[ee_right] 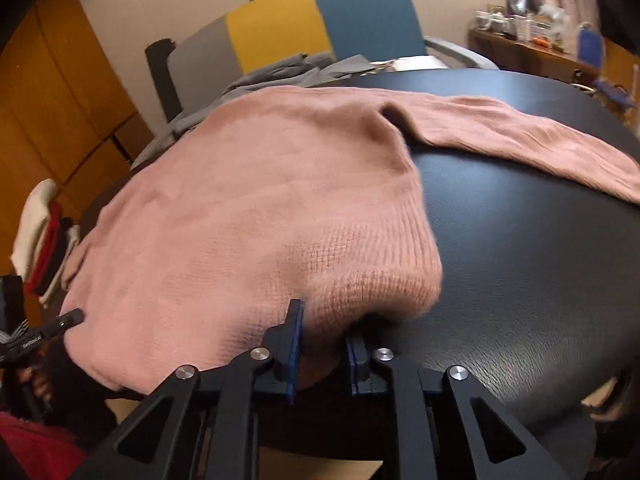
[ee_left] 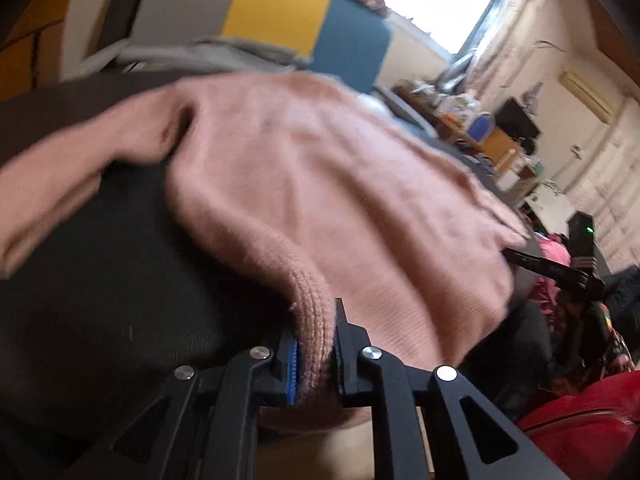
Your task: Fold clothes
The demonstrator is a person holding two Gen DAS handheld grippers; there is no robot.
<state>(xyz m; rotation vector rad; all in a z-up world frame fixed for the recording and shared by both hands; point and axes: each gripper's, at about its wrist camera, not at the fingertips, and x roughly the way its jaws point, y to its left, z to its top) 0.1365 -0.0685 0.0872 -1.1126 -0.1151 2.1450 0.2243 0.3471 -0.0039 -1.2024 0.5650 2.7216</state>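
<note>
A pink knitted sweater (ee_right: pixel 248 208) lies spread over a round black table (ee_right: pixel 520 248), one sleeve (ee_right: pixel 520 140) stretched out to the right. My right gripper (ee_right: pixel 322 344) is shut on the sweater's ribbed hem at the near edge. My left gripper (ee_left: pixel 314 344) is shut on another part of the same hem (ee_left: pixel 312 312), and the sweater (ee_left: pixel 320 184) fills most of the left wrist view. Each wrist view also shows the other gripper's tip at the sweater's edge: the left one (ee_right: pixel 68 318) and the right one (ee_left: pixel 520 258).
A chair (ee_right: pixel 320 20) with grey, yellow and blue panels stands behind the table, grey clothes (ee_right: pixel 280 72) heaped on it. Folded white, red and dark clothes (ee_right: pixel 44 240) are stacked at the left. A red item (ee_left: pixel 580 420) lies low beside the table. A cluttered shelf (ee_right: pixel 532 36) lines the far wall.
</note>
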